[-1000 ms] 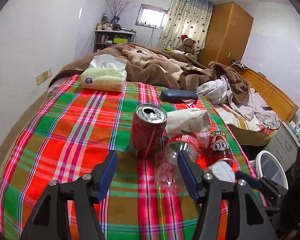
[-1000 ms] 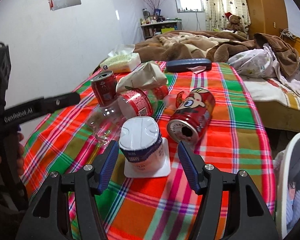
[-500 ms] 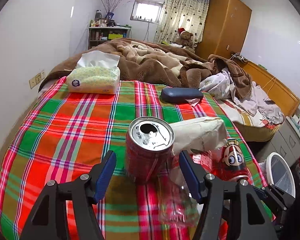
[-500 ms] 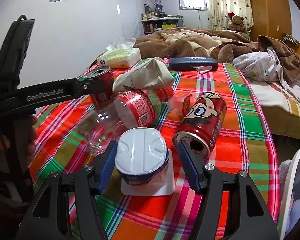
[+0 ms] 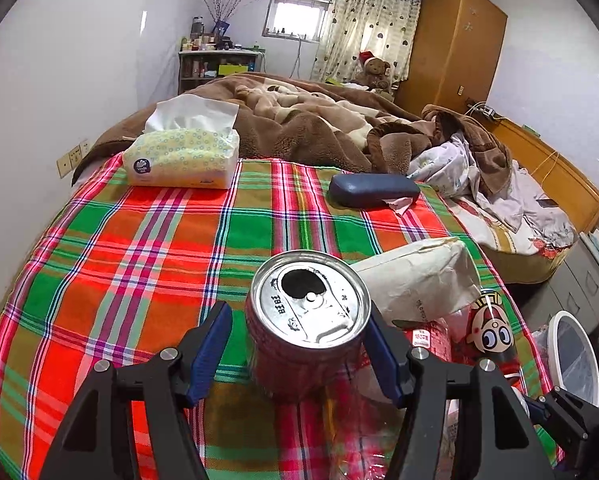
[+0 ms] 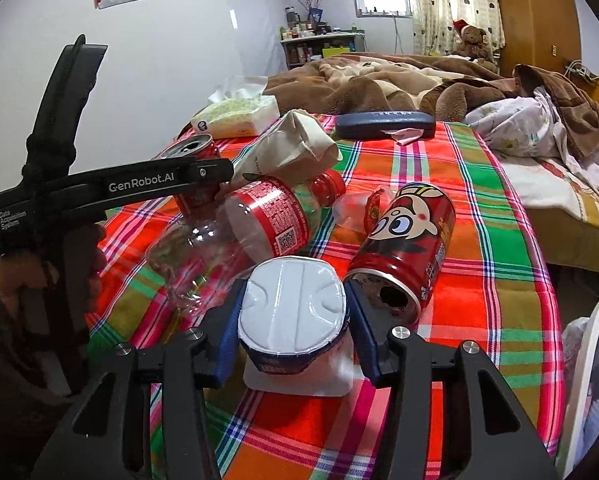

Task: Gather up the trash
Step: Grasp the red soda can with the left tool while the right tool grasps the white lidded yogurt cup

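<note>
Yogurt cup [image 6: 293,316] between right hand-held gripper [image 6: 293,330] pads, seemingly touching.

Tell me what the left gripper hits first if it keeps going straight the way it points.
Most likely the upright red can, already between the open left gripper fingers; the paper bag lies just beyond, to the right.

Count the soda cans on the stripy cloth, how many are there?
2. One upright red can stands between the left tongs. One cartoon can lies on its side beside the yogurt cup. More could hide behind the pile.
</note>
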